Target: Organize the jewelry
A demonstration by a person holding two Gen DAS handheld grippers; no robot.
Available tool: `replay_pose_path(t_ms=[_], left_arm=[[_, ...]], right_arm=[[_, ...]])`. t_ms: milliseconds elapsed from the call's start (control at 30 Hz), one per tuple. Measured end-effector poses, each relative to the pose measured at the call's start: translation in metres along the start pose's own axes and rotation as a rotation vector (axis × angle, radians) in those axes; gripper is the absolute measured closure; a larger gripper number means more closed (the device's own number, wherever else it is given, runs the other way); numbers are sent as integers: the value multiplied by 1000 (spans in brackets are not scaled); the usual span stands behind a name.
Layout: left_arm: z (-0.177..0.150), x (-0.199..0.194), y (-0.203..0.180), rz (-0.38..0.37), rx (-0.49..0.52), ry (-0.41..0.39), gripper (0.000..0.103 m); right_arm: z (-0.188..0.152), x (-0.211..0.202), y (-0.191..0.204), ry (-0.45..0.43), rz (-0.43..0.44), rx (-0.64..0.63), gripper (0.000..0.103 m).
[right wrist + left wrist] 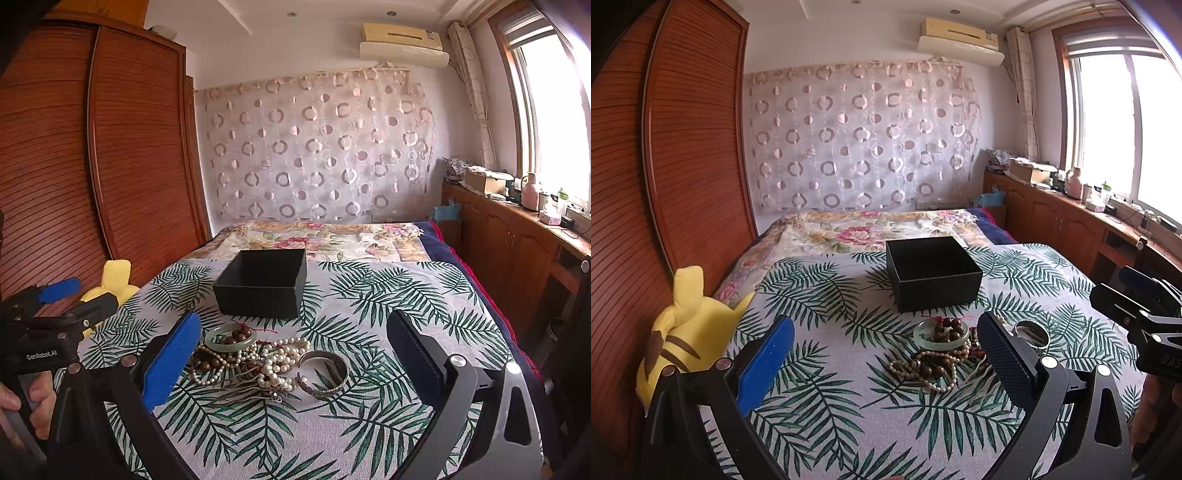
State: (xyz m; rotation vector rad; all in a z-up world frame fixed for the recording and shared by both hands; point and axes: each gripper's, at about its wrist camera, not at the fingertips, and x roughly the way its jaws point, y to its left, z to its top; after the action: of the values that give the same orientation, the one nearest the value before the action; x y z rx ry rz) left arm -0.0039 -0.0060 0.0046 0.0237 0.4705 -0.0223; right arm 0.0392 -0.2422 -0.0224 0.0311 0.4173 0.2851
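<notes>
Leaf-print bedspread (369, 295) behind left gripper (79, 295) handle marked "GenRobot.AI".

Black box (263, 282), green palm-leaf bedspread (388, 295), pale green bangle (229, 336), white pearls (284, 360), yellow plush (683, 325)
</notes>
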Motion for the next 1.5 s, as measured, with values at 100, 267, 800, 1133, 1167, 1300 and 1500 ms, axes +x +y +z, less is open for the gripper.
replay_pose_path(t_ms=[100,267,800,1133,1167,1300,1500], left_arm=[[0,0,0,0,0,0,7],[0,1,1,-1,-1,0,7],[0,0,0,0,-1,1,7],[-2,5,-4,-16,-1,27,7],[-4,7,-3,-20,-2,32,7],[-10,17,-1,-33,-1,57,7],[-18,34,0,-67,2,99,7]], right_arm=[[0,0,0,0,0,1,2],[0,-1,0,-2,0,-1,2],[0,-2,1,-2,2,0,2],[-4,5,0,16,2,6,2],[-7,6,0,20,3,9,2],[-13,15,-4,39,1,7,2],[-21,28,-16,77,1,-2,2]])
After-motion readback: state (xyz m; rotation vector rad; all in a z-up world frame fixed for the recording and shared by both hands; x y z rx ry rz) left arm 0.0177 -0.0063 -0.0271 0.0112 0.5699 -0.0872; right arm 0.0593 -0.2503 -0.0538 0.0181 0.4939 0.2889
